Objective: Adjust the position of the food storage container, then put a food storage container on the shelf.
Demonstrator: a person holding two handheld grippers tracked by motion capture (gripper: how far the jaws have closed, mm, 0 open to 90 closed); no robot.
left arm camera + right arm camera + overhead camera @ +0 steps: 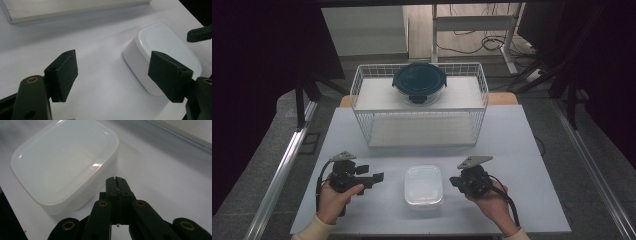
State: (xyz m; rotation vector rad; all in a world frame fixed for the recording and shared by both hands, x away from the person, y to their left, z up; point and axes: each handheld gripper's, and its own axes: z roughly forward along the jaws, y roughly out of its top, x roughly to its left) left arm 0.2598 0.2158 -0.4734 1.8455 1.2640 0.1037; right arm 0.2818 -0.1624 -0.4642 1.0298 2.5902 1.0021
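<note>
Jaws, left gripper (pixel 112 75): spread wide, nothing between the pads; in the left gripper view the white container (pixel 162 53) lies beyond them toward 1 o'clock, its near corner partly behind the right-hand pad, apart from it as far as the angle lets one judge. Jaws, right gripper (pixel 116 180): clenched pad to pad, gripping nothing; in the right gripper view the tips stand just beside the container's side wall, contact not clear. White container, rounded rectangular, lid on: rests on the table (pixel 512 145) near its front edge, between the two grippers in the high view (pixel 424 186), left gripper (pixel 374 178) at its 9 o'clock and right gripper (pixel 454 181) at its 3 o'clock, each in a hand. Wire basket (pixel 362 90): white, at 12 o'clock from the container, well apart, at the table's far side. Round container (pixel 419 82): clear body, dark blue clip lid, sits on the basket's upper shelf. Person: both hands and pale sleeve cuffs enter from 6 o'clock.
</note>
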